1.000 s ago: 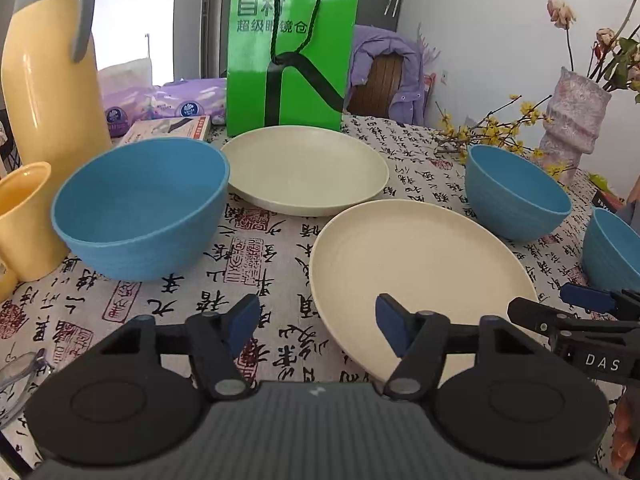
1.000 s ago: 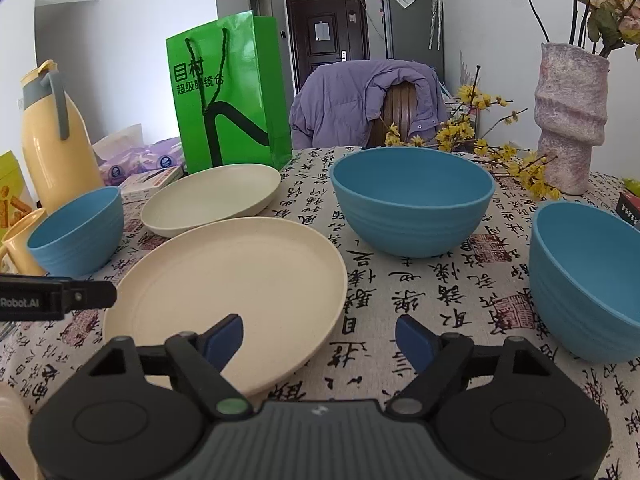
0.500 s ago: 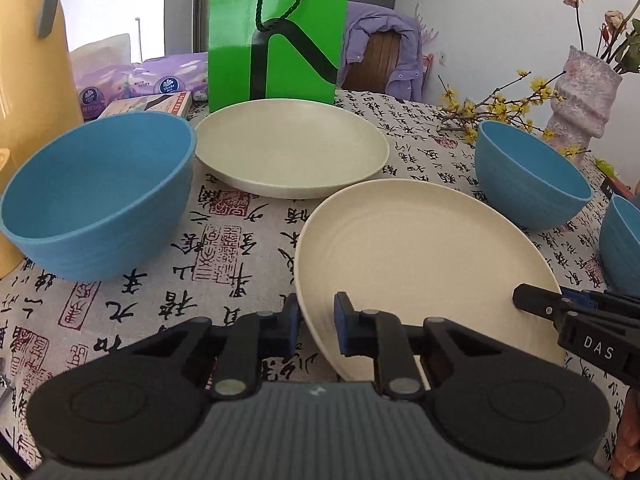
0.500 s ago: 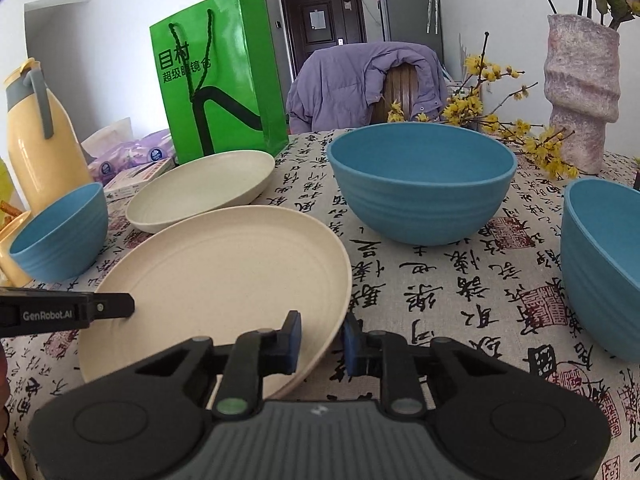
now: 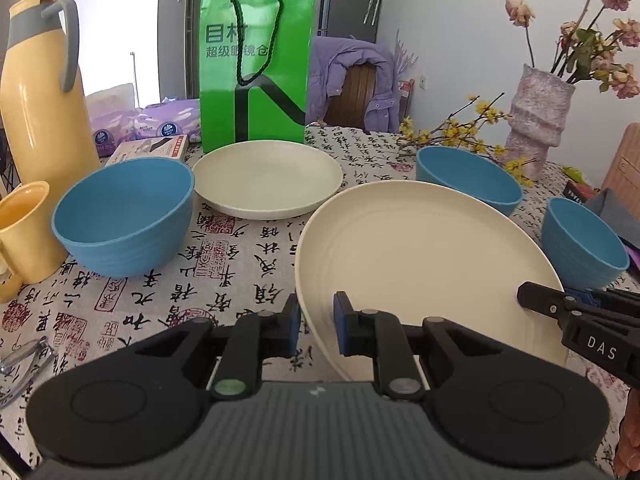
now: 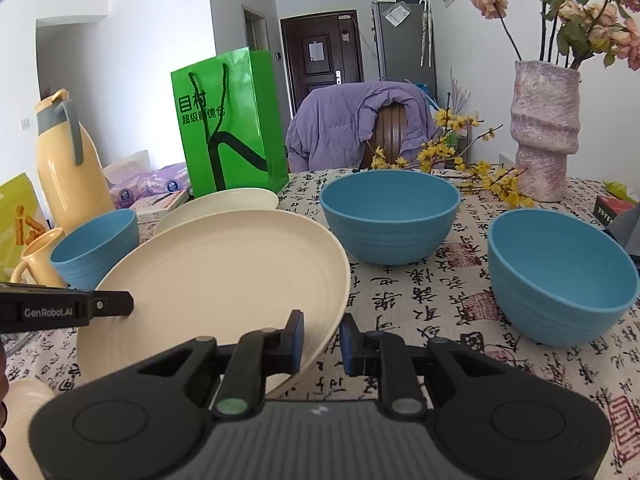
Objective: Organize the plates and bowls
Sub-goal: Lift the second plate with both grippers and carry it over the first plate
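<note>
A cream plate [image 5: 416,256] is held off the patterned tablecloth, its far side raised, by both grippers. My left gripper [image 5: 316,326] is shut on its left rim. My right gripper [image 6: 321,338] is shut on its right rim; the plate also shows in the right wrist view [image 6: 224,280]. A second cream plate [image 5: 268,178] lies flat behind it, in front of the green bag. Three blue bowls stand around: one at the left [image 5: 124,220], one at the back right [image 5: 468,178], one at the near right [image 5: 584,246].
A yellow thermos [image 5: 40,92] and yellow cup [image 5: 24,232] stand at the left edge. A green paper bag [image 5: 256,68] stands at the back. A pink vase with flowers [image 5: 540,120] and yellow twigs are at the back right. Glasses [image 5: 20,364] lie near left.
Both grippers went from open to shut on the near plate's opposite rims, and the plate has risen off the table with both cameras lifting.
</note>
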### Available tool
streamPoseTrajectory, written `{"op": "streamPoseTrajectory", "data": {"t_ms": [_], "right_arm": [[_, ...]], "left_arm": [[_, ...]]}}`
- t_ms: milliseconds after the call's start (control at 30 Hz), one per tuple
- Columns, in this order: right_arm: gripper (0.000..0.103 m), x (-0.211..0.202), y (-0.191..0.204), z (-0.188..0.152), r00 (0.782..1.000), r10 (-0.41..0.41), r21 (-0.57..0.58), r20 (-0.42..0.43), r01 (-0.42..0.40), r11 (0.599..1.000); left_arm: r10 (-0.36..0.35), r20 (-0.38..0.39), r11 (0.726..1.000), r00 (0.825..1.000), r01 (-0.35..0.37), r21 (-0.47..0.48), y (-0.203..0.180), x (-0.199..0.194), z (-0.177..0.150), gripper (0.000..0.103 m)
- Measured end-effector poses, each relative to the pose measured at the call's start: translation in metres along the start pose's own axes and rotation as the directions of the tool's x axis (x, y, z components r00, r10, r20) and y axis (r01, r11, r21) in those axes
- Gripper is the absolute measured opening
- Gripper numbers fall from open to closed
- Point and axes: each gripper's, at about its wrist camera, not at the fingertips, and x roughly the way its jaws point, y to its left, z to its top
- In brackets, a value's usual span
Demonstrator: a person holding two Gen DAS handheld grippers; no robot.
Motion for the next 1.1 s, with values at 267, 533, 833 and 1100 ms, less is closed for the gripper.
{"op": "streamPoseTrajectory", "data": {"t_ms": [267, 533, 833, 1100], "right_arm": [[0.018, -0.089, -0.009, -0.027, 0.998, -0.039, 0.005, 0.053, 0.038, 0.999], [0.018, -0.165, -0.021, -0.070, 0.996, -0.060, 0.033, 0.071, 0.057, 0.998], [0.018, -0.227, -0.020, -0.118, 0.992, -0.081, 0.053, 0.096, 0.076, 0.996], [0.018, -0.247, -0.015, -0.136, 0.991, -0.081, 0.059, 0.104, 0.075, 0.995]], "left_arm": [[-0.031, 0.054, 1.000, 0.998, 0.031, 0.003, -0.034, -0.068, -0.035, 0.017], [-0.064, 0.088, 0.998, 0.994, 0.063, 0.011, -0.062, -0.128, -0.088, 0.017], [-0.068, 0.109, 0.998, 0.992, 0.066, 0.016, -0.078, -0.175, -0.140, 0.017], [-0.065, 0.119, 0.998, 0.991, 0.064, 0.008, -0.079, -0.194, -0.158, 0.017]]}}
